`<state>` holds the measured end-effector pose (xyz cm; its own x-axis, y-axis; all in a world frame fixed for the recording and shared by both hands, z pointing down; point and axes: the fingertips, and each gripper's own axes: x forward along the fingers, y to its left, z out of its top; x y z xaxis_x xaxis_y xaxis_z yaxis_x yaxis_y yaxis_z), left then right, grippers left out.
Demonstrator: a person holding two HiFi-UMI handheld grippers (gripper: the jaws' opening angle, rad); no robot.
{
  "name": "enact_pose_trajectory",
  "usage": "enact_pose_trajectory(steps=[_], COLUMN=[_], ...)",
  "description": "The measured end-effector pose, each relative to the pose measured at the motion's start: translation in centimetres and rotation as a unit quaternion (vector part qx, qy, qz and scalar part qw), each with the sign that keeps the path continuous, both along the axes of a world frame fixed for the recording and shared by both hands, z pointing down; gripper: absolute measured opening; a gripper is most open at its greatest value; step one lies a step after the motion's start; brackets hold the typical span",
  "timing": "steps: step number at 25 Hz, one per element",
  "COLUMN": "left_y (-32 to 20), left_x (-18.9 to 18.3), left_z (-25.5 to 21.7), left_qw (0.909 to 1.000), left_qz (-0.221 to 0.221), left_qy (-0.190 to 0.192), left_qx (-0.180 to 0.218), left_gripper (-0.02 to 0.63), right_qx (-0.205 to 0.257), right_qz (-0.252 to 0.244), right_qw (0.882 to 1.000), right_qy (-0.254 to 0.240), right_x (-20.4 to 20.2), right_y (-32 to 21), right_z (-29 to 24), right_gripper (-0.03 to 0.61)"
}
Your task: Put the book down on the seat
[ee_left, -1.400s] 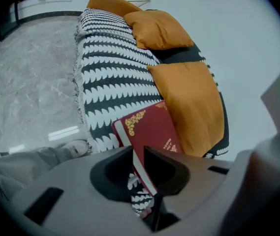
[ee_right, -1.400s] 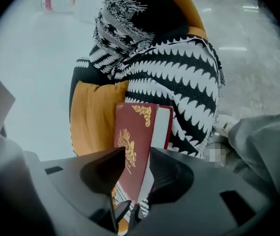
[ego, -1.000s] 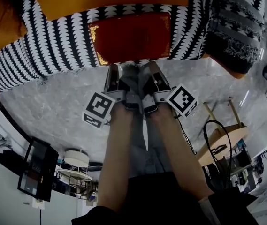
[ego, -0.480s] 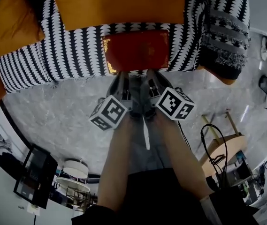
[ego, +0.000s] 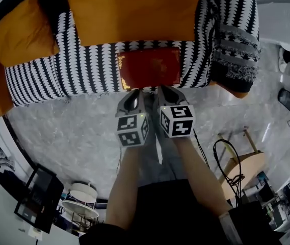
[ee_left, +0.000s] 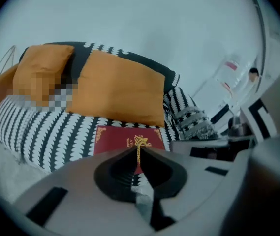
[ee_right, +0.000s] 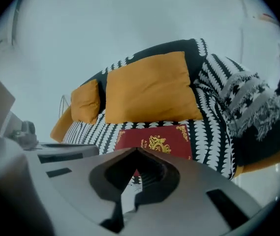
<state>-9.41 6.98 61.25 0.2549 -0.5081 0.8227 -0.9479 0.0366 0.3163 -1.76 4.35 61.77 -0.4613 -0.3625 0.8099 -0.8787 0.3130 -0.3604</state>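
Note:
A dark red book (ego: 149,68) with gold print lies flat on the black-and-white patterned seat (ego: 78,68) of a sofa, in front of a large orange cushion (ego: 132,11). Both grippers hang side by side just in front of the seat's edge, clear of the book. My left gripper (ego: 132,93) is shut with nothing in it, and so is my right gripper (ego: 164,90). In the left gripper view the book (ee_left: 128,139) shows beyond the closed tips of the left gripper (ee_left: 138,149). The right gripper view shows the book (ee_right: 154,137) past the right gripper (ee_right: 138,150).
A smaller orange cushion (ego: 20,34) rests at the sofa's left end, and a fringed patterned throw (ego: 234,55) hangs over the right arm. Marble floor (ego: 68,131) lies under me. A small wooden table (ego: 239,167) with cables stands at the right, a black item (ego: 37,195) at lower left.
Both grippers have drawn back from the book's near edge and risen, rolling so their marker cubes now face upward side by side. The book stays on the seat.

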Motion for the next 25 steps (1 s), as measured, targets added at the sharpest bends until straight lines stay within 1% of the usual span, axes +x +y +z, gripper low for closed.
enact_pose_trajectory(steps=[1, 3, 6, 8, 11, 15, 17, 21, 25], left_y=[0.0, 0.1, 0.2, 0.3, 0.2, -0.6, -1.5, -3.9, -5.4], left_x=[0.1, 0.4, 1.2, 1.7, 2.1, 1.8, 1.4, 0.4, -0.3], left_z=[0.0, 0.3, 0.2, 0.0, -0.9, -2.8, -4.1, -7.6, -12.4], left_qw=[0.9999, 0.9997, 0.9998, 0.9999, 0.9999, 0.9999, 0.9995, 0.9965, 0.9910], left_qz=[0.009, 0.004, -0.007, 0.002, 0.008, 0.006, 0.006, 0.002, -0.026], left_qy=[-0.014, -0.021, -0.011, -0.002, 0.005, 0.004, -0.003, -0.014, -0.011], left_qx=[-0.002, -0.009, -0.012, -0.010, -0.005, 0.012, 0.031, 0.082, 0.131], left_gripper=[0.026, 0.026, 0.026, 0.027, 0.026, 0.026, 0.026, 0.028, 0.026], right_qx=[0.002, 0.001, -0.008, -0.012, -0.004, 0.012, 0.030, 0.074, 0.109], right_qz=[-0.010, -0.022, -0.025, -0.025, -0.030, -0.024, -0.021, -0.016, -0.001], right_qw=[1.000, 1.000, 1.000, 1.000, 0.999, 0.999, 0.999, 0.996, 0.992], right_qy=[0.006, 0.009, 0.012, 0.002, -0.012, -0.021, -0.027, -0.041, -0.058], right_x=[-0.1, -0.3, 0.0, 0.0, -0.3, -0.6, -0.9, -1.7, -1.9], right_y=[0.1, 0.6, 1.7, 2.1, 1.9, 1.0, 0.0, -2.4, -3.9], right_z=[-0.1, -0.2, -0.2, -0.4, -1.4, -3.4, -4.8, -8.3, -12.9], right_gripper=[0.011, 0.011, 0.011, 0.011, 0.011, 0.011, 0.011, 0.011, 0.011])
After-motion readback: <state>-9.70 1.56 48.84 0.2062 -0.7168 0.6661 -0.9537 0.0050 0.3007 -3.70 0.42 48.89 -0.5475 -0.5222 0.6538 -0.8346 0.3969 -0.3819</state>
